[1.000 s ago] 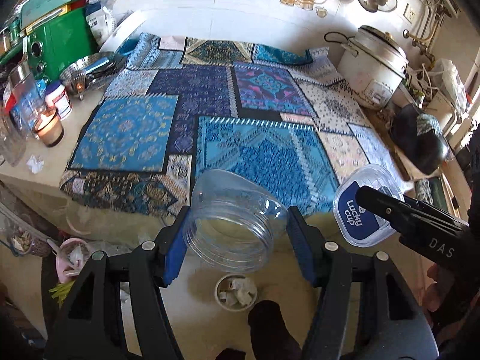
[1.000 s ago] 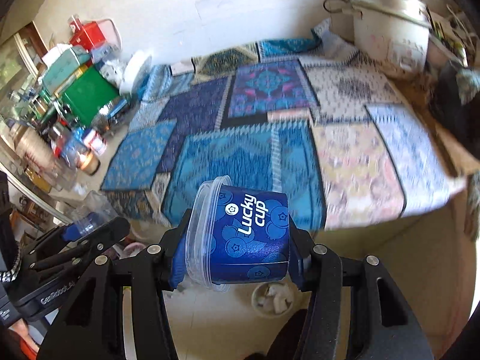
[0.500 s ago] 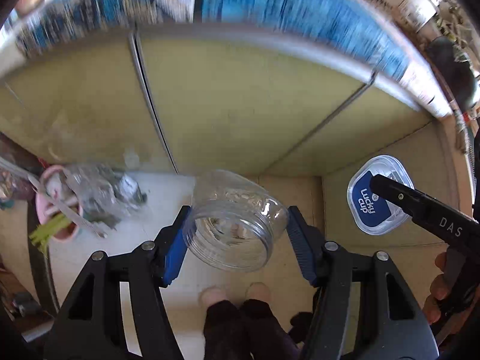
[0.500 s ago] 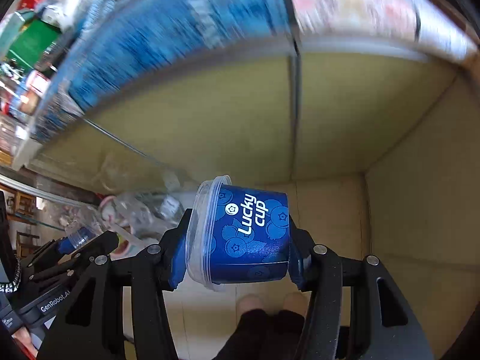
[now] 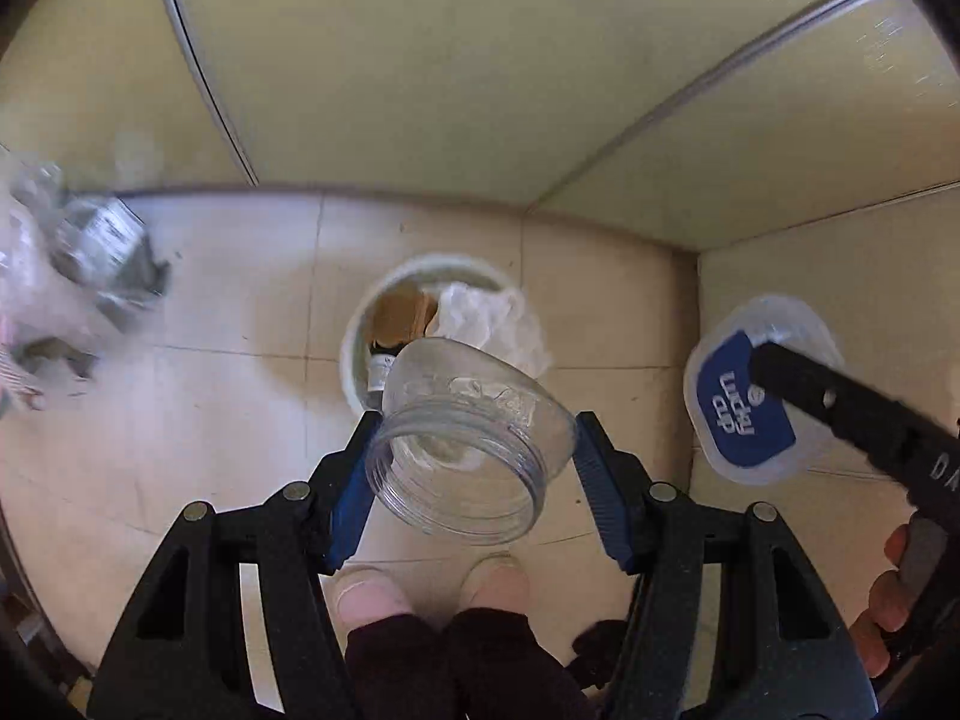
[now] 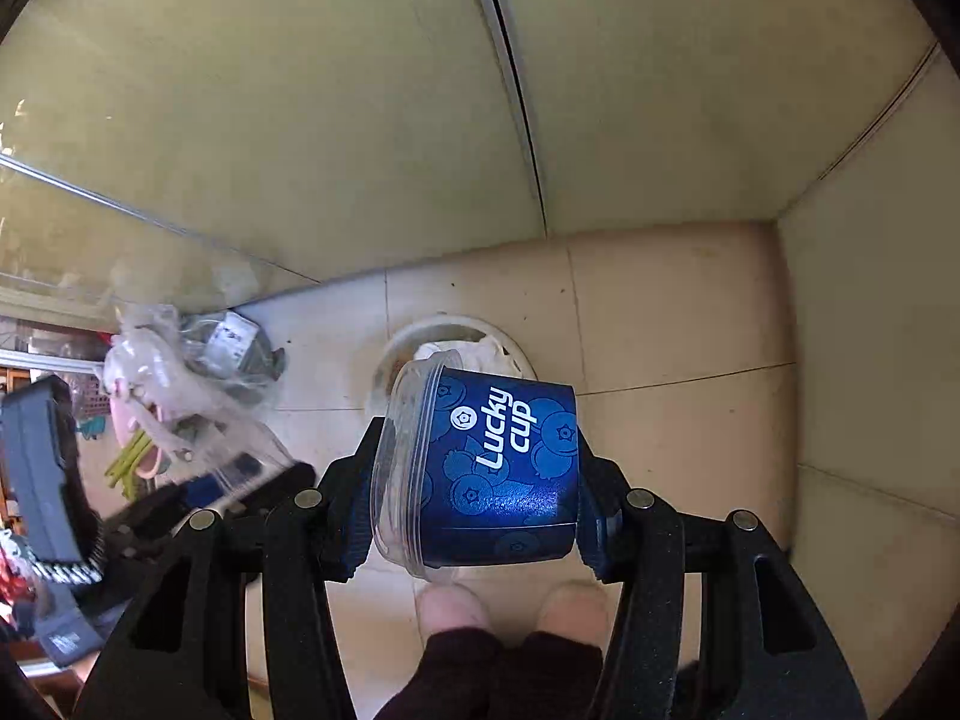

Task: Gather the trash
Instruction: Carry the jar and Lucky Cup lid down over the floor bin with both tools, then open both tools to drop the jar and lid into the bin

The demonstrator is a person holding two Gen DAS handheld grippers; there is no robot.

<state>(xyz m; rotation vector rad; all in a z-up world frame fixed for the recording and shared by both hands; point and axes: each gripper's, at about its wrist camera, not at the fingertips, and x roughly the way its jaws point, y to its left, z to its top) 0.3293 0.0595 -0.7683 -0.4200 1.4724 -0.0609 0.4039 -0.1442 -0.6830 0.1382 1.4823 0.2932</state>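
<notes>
Your left gripper [image 5: 471, 468] is clamped about half open across a clear plastic jar [image 5: 468, 450], which lies on its side between the blue pads with its threaded mouth turned back toward you. Your right gripper [image 6: 474, 480] is likewise closed partway on a blue Lucky cup tub [image 6: 480, 474], held sideways with its clear rim to the left. Both pieces hang above the small round bin [image 5: 360, 324] on the tiled floor [image 5: 210, 408], just beyond your feet [image 5: 429, 594] and near the cabinet doors [image 5: 420, 60].

The bin already holds crumpled white plastic and something brown, so there is little room left, and its mouth looks only a little wider than either container.

- Drop one item at a time rather than both together; two at once are likely to knock each other off the rim.
- In the left view the jar sits over the near edge of the bin, so carry it a touch farther until it is over the middle before you release.
- Open the jaws fully and cleanly; a round jar let go slowly may roll off one pad and land on the tiles.
- Keep the tub clear to the right while the jar goes in, then bring it over the same spot.
- Mind the heap of bagged clutter [image 6: 198, 372] on the floor to the left.
</notes>
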